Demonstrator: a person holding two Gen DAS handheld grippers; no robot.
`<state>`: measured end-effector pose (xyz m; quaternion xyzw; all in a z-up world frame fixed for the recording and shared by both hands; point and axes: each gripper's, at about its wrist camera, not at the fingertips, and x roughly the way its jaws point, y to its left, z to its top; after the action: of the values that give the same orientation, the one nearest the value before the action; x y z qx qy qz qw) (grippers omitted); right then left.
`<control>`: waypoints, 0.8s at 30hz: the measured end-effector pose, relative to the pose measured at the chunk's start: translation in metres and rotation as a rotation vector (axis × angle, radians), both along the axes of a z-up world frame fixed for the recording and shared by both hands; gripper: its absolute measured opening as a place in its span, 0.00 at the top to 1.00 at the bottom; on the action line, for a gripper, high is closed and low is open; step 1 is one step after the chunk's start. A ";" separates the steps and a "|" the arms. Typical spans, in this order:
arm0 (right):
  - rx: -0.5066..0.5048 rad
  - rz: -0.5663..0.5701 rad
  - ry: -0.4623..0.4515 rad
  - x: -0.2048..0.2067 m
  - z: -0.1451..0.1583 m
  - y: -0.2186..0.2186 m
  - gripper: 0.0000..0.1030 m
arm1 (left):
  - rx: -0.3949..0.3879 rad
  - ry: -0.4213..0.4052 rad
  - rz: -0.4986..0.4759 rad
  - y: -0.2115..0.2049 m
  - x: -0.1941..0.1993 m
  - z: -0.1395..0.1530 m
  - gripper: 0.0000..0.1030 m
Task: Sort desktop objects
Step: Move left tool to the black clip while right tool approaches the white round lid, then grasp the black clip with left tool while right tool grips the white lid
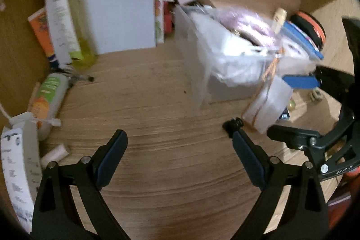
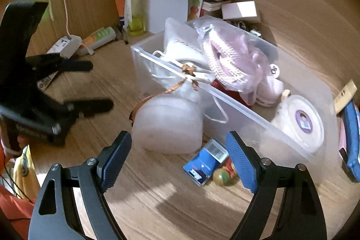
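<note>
The wooden desk (image 2: 171, 206) is carrying a clear plastic storage box (image 2: 225, 102) that is sitting near its middle, filled with a pink knitted item in a thin plastic bag (image 2: 227, 60) and a white roll of tape (image 2: 301, 120). A frosted white pouch tied with an orange ribbon (image 2: 166, 125) is leaning against the box's front wall. The right gripper (image 2: 180, 154) is hovering just before this pouch, its jaws spread wide and pinching nothing; a small blue packet (image 2: 204, 161) is lying beside its right finger. The left gripper (image 1: 180, 150) is hanging over bare desk, jaws also spread and empty, with a small black spring (image 1: 234, 124) near its right fingertip.
</note>
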<state>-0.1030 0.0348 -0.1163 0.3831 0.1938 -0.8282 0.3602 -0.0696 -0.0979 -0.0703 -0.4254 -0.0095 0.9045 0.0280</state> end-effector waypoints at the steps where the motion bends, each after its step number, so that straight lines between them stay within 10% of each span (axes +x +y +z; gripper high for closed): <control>1: 0.004 0.000 -0.002 -0.001 -0.001 -0.002 0.19 | -0.014 -0.005 -0.016 0.004 -0.002 -0.002 0.07; 6: 0.007 -0.005 -0.037 -0.003 -0.007 -0.007 0.19 | -0.038 -0.015 -0.075 0.015 -0.011 -0.004 0.24; 11: -0.019 -0.003 -0.061 -0.005 -0.007 -0.008 0.20 | 0.021 -0.043 -0.091 0.012 -0.018 -0.010 0.28; 14: -0.023 -0.005 -0.070 -0.007 -0.007 -0.006 0.38 | 0.027 -0.049 -0.106 0.015 -0.020 -0.011 0.28; 24: -0.025 -0.017 -0.071 0.005 -0.002 0.018 0.38 | -0.007 -0.029 -0.159 0.035 -0.025 -0.010 0.36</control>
<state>-0.0983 0.0530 -0.1188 0.4095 0.1670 -0.8195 0.3644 -0.0945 -0.0626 -0.0806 -0.4378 0.0272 0.8933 0.0983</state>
